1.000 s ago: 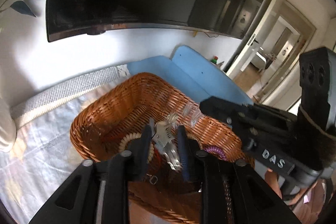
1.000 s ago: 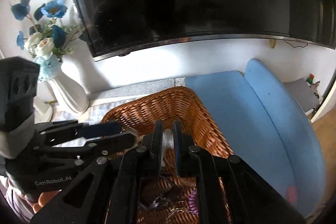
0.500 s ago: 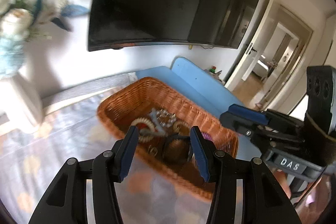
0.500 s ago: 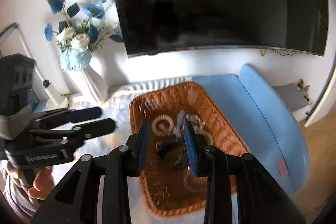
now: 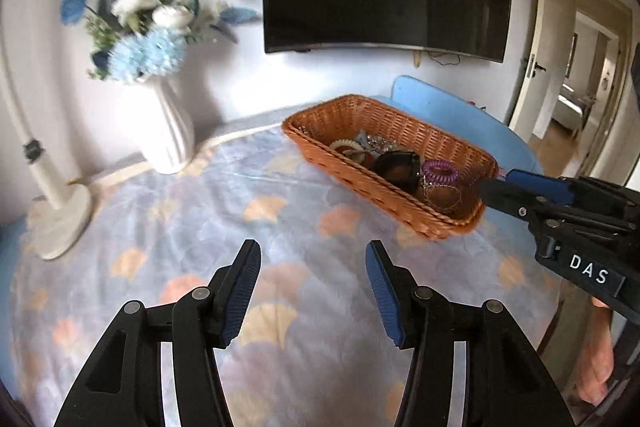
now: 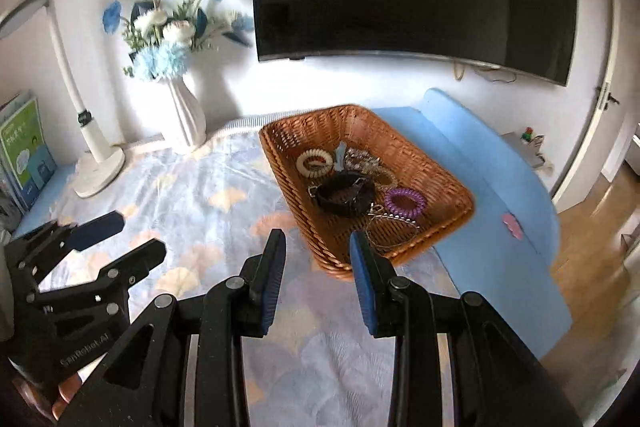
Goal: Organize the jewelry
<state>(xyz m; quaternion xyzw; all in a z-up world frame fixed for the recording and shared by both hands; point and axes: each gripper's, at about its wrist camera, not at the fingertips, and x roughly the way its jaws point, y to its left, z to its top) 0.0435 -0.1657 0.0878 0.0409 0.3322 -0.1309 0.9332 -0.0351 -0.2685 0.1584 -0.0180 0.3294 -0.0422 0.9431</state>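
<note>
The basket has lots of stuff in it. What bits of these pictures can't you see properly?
- Basket floor, left wrist view: the near wall hides the lower parts of the hair ties.
- Thin chain, right wrist view: too fine to tell its shape, and a finger covers its end.
- Silvery piece, both views: too small and blurry to name.
- Books, right wrist view: cut off by the left edge.
- Flowers, left wrist view: blurred.

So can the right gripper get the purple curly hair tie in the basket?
Probably yes. The right gripper is open with nothing between its fingers, just before the basket. The purple hair tie lies on top, uncovered, beside the dark band.
</note>
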